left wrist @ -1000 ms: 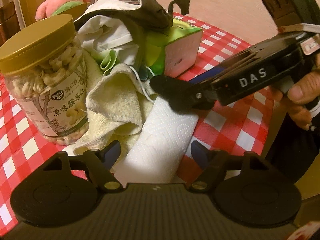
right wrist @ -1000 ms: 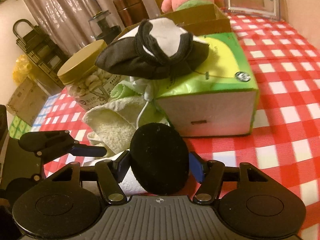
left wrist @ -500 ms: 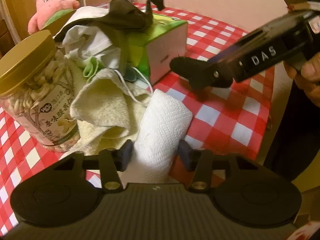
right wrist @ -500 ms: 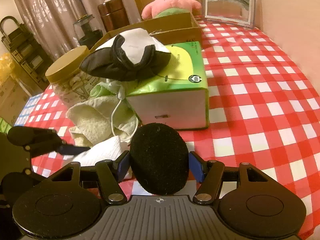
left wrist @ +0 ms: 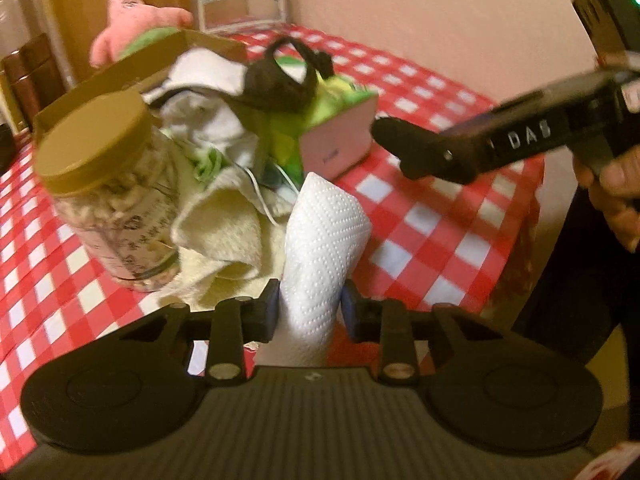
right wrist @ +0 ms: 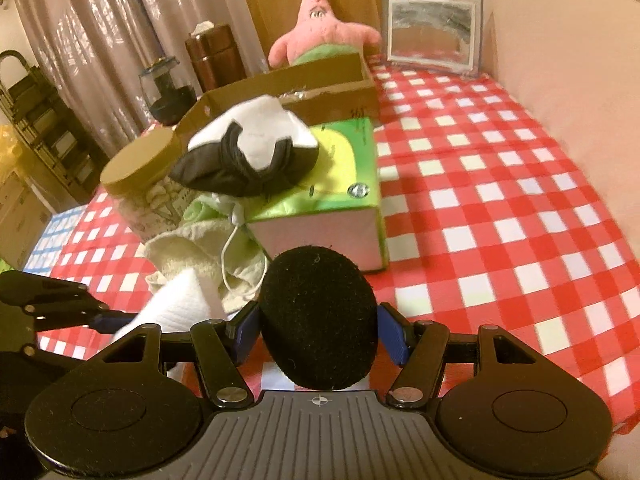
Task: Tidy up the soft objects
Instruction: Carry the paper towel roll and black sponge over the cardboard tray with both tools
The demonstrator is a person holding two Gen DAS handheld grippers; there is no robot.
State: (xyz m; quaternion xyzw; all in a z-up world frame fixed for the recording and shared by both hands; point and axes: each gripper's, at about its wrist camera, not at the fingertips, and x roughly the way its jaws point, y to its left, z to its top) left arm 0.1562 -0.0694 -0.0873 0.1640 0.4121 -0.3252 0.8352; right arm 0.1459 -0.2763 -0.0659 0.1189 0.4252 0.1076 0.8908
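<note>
Both grippers hold soft items above the checked surface (right wrist: 500,200).

At lower centre, the left gripper (left wrist: 308,304) fingers pinch a white paper towel roll (left wrist: 324,240); the right gripper (right wrist: 318,332) fingers clamp a black foam pad (right wrist: 318,316). Behind lie a cream towel (left wrist: 224,224), nut jar (left wrist: 112,208), green tissue box (right wrist: 340,200), then a cardboard box (right wrist: 304,84).

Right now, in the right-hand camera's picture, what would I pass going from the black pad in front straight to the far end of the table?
Black foam pad held in the right tongs → green tissue box → cardboard box → pink starfish plush.
</note>
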